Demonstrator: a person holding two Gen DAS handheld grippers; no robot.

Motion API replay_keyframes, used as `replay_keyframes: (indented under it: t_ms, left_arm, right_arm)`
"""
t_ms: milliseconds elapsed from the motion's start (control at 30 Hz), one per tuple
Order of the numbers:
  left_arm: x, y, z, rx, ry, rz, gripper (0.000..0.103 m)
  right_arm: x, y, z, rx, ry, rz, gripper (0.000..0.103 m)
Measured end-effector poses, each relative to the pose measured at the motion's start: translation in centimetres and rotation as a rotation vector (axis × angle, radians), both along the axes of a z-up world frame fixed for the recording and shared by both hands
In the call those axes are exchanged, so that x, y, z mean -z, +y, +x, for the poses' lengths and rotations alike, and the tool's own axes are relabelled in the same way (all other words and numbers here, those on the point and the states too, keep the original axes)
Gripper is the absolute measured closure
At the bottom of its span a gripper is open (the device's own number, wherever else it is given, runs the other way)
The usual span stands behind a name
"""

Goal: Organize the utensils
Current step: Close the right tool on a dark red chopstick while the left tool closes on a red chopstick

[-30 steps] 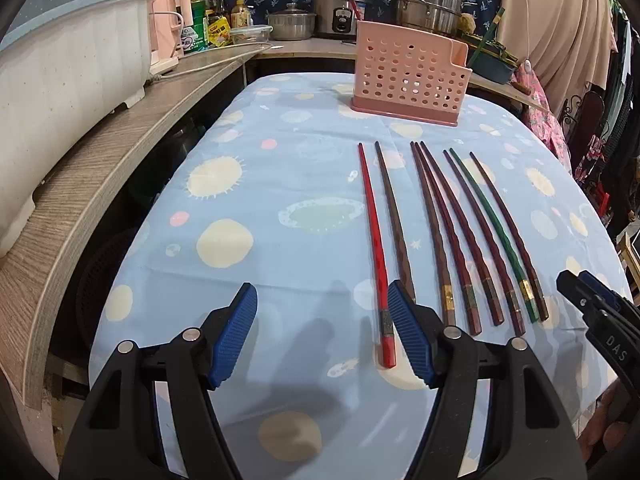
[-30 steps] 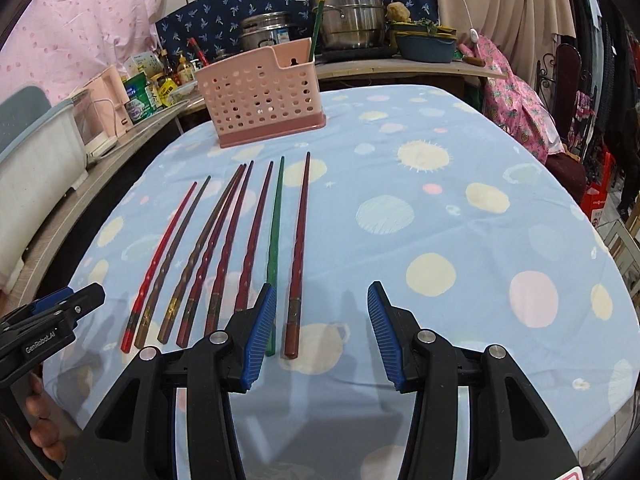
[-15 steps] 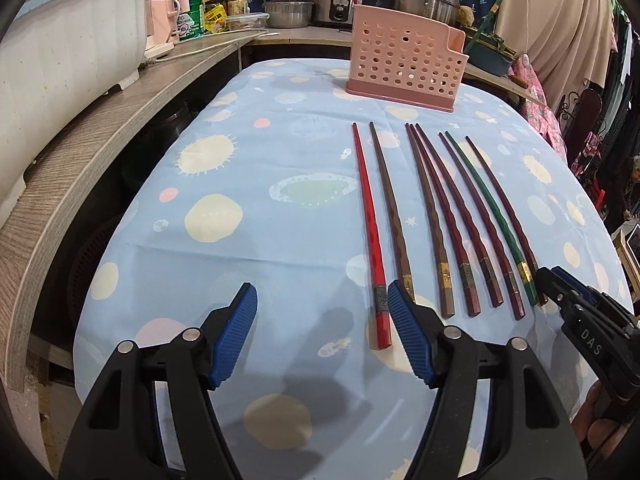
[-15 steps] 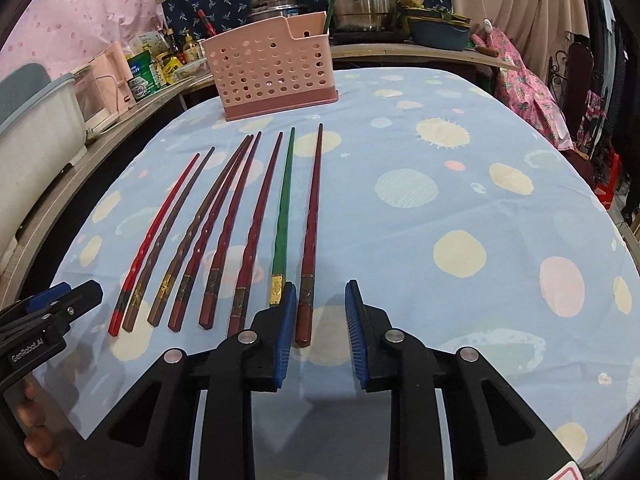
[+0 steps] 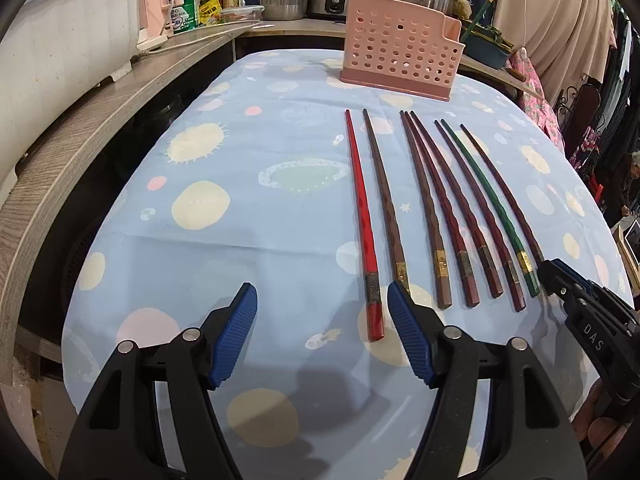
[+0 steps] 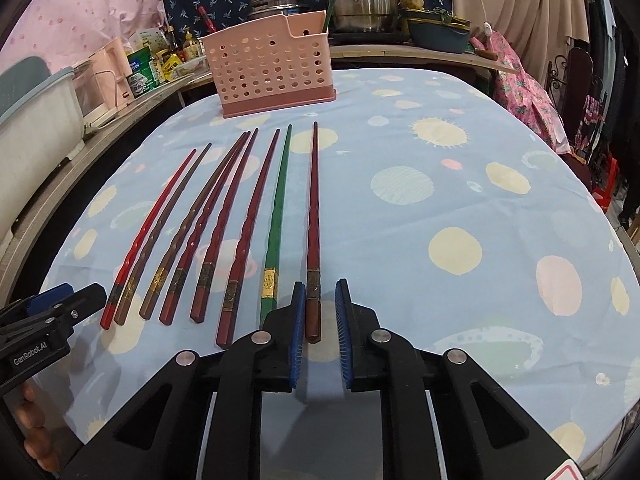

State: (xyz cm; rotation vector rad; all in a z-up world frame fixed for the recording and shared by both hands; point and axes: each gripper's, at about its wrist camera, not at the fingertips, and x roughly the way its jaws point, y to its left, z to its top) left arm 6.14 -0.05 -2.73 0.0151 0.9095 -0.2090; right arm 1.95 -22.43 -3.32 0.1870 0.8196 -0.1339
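Lying rightmost in the row on the cloth, the dark red chopstick (image 6: 313, 232) runs near to far toward the pink basket (image 6: 272, 68), its butt end between the right gripper (image 6: 320, 324) pads, narrowed but apparently not yet clamped; the left gripper (image 5: 320, 334) hangs wide and released beside the bright red chopstick (image 5: 362, 220)
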Motion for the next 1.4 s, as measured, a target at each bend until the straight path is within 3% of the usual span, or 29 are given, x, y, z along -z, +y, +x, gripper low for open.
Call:
replay_keyframes:
  t_ms: [233, 600, 1133, 1400]
  left_arm:
    - [0.6, -0.3, 0.1, 0.003, 0.017, -0.005, 0.039]
    - [0.9, -0.7, 0.3, -0.013, -0.004, 0.049, 0.044]
    - [0.6, -0.7, 0.6, -0.01, 0.015, 0.054, 0.092]
    - [0.3, -0.2, 1.1, -0.008, 0.048, 0.021, 0.095]
  right_arm:
    - [0.1, -0.4, -0.1, 0.004, -0.002, 0.017, 0.096]
    - [0.1, -0.4, -0.2, 0.001, -0.004, 0.011, 0.095]
    - [0.1, -0.4, -0.3, -0.006, -0.006, 0.011, 0.096]
    - [-0.3, -0.6, -0.5, -0.012, -0.002, 0.023, 0.096]
